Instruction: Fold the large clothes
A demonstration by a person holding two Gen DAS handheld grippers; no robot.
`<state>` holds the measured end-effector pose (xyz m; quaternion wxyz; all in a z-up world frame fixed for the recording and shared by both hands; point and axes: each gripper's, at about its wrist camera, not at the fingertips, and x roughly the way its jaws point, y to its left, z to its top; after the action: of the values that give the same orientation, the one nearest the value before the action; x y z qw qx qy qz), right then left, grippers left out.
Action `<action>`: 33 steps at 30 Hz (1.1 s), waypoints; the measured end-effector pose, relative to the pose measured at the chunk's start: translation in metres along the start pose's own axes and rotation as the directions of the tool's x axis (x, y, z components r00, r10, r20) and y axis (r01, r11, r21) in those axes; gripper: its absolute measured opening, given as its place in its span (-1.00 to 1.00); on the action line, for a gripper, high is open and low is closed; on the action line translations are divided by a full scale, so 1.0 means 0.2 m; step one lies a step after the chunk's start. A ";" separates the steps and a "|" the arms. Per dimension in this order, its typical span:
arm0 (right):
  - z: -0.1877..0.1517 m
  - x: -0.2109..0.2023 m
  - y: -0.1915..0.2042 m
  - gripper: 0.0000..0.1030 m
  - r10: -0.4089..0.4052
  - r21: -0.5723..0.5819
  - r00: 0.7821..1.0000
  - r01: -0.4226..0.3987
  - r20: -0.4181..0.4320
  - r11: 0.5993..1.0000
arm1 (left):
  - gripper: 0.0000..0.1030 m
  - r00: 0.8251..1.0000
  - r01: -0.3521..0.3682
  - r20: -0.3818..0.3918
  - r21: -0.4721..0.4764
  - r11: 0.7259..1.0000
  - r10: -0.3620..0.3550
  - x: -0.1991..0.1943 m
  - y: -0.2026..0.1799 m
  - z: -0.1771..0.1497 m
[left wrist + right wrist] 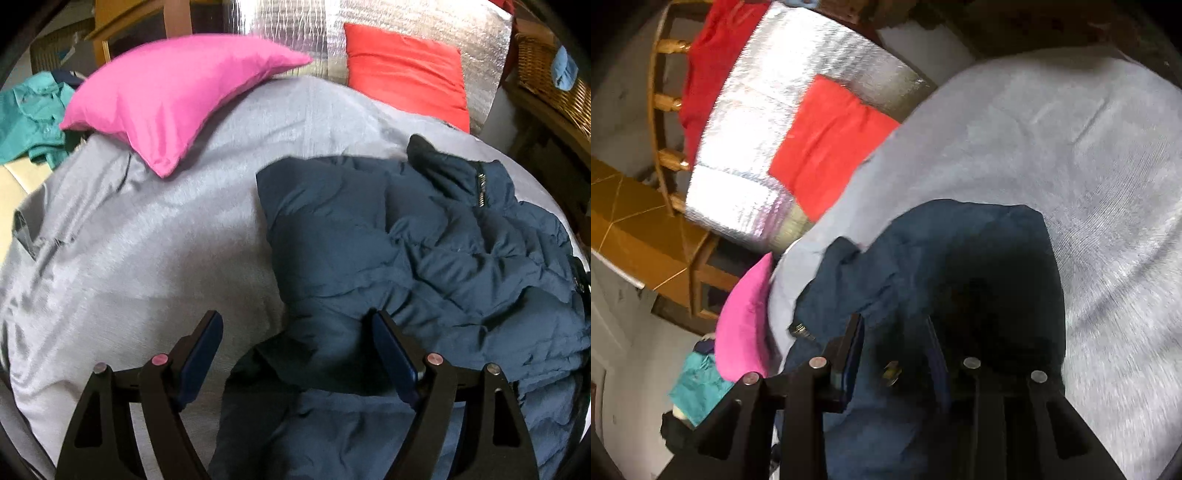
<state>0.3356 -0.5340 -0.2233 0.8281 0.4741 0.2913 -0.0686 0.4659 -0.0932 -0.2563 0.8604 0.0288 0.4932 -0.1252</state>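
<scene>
dark navy quilted puffer jacket (424,251) crumpled on the right half of the grey bedspread (147,240), collar at the far end – long axis near to far. left gripper (297,332): jaws wide, straddling the jacket's near-left edge, not gripping. right gripper (895,332): jaws narrow with navy fabric between – hold uncertain.

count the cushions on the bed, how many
2: a pink cushion at the far left of the grey bed cover, and a red cushion at the far right against the silver panel. More may be hidden.
</scene>
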 end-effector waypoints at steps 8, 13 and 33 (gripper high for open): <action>-0.24 -0.16 0.07 -0.28 -0.080 -0.114 0.993 0.070 -0.083 0.991 | 0.61 0.999 -0.036 0.022 0.084 0.996 0.034 -0.03 -0.06 -0.04; -0.30 0.03 -0.02 -0.29 -0.172 -0.124 0.966 0.150 -0.191 0.981 | 0.61 0.999 -0.050 0.011 0.110 0.993 0.050 0.01 -0.06 -0.05; -0.40 0.19 0.28 -0.20 -0.082 -0.253 0.968 0.020 -0.237 0.967 | 0.61 0.993 -0.099 0.086 0.160 0.982 0.086 -0.06 -0.12 -0.03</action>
<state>0.3554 -0.4316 -0.2322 0.8365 0.3636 0.4100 0.0064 0.4494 -0.1141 -0.2475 0.8787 0.1172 0.4453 -0.1261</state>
